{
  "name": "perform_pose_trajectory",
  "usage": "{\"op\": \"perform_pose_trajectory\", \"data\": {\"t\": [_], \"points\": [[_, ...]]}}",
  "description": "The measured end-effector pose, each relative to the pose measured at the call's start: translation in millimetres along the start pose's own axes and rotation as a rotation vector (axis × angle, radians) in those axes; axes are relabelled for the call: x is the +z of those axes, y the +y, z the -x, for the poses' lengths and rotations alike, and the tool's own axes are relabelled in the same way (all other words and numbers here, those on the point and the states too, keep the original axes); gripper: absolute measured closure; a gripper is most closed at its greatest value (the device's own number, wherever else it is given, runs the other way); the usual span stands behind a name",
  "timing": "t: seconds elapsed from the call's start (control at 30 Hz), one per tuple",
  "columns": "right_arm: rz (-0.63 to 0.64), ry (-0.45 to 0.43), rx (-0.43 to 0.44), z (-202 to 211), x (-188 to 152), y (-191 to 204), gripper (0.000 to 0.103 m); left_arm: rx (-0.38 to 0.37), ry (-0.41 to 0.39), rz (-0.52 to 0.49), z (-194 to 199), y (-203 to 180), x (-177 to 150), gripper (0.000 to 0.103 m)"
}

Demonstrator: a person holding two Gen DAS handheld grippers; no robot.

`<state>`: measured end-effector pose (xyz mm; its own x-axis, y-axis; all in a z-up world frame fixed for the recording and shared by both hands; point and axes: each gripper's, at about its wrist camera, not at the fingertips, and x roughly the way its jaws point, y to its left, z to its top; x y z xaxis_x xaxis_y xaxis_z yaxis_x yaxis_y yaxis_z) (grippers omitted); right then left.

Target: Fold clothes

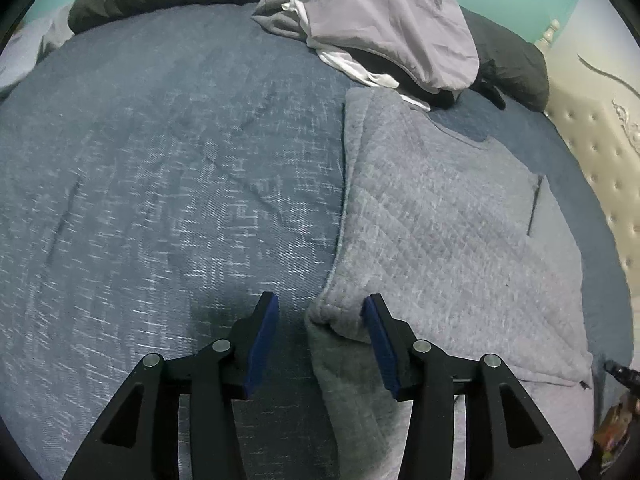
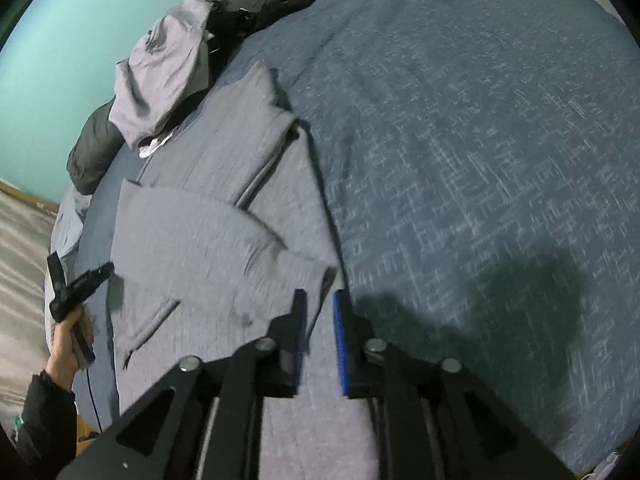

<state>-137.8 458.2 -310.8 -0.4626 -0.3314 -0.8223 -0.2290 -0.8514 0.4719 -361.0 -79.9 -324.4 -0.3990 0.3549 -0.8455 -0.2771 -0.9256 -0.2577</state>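
Sweater (image 1: 448, 216): laid flat on the bedspread (image 1: 160, 200), right half of left wrist frame.
Clothes pile (image 1: 384, 28): placed behind the sweater, upper centre.
Headboard (image 1: 600, 152): located at right edge.

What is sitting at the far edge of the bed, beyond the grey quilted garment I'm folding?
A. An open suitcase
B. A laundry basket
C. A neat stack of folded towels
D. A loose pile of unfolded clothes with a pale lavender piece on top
D: beyond the grey quilted garment spread on the blue bedspread, a rumpled pile of clothes lies unfolded, a pale lavender piece draped over white and dark fabric.
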Motion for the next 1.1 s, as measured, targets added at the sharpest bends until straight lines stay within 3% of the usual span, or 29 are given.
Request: {"op": "perform_pose_trajectory", "data": {"t": [0.03, 0.1, 0.17, 0.3, 0.37, 0.47, 0.8, 1.0, 1.1], "points": [[0.001, 0.007, 0.014, -4, 3, 0, 0.078, -0.007, 0.004, 0.002, -1, 0, 0, 0.054], [0.021, 0.024, 0.001, -15, 8, 2, 0.075, -0.016, 0.01, 0.001, -4, 0, -1, 0.055], [0.049, 0.032, -0.021, -27, 13, 6, 0.075, -0.03, 0.013, 0.004, -6, 0, -1, 0.072], [0.077, 0.057, -0.046, -45, 16, 7, 0.076, -0.034, 0.011, -0.013, -4, -3, -2, 0.079], [0.1, 0.049, -0.065, -47, 16, 8, 0.096, -0.038, 0.006, -0.009, -2, -2, -2, 0.081], [0.13, 0.039, -0.09, -44, 16, 8, 0.101, -0.049, 0.007, 0.016, -1, 5, 0, 0.082], [0.105, 0.056, -0.103, -42, 19, 1, 0.1, -0.074, -0.014, 0.069, 1, 12, -3, 0.079], [0.131, -0.005, -0.088, -25, 34, 20, 0.099, -0.055, -0.081, 0.061, 22, 18, -11, 0.074], [0.183, -0.011, -0.034, -29, 47, 50, 0.098, -0.057, -0.11, 0.081, 30, 26, -19, 0.072]]}}
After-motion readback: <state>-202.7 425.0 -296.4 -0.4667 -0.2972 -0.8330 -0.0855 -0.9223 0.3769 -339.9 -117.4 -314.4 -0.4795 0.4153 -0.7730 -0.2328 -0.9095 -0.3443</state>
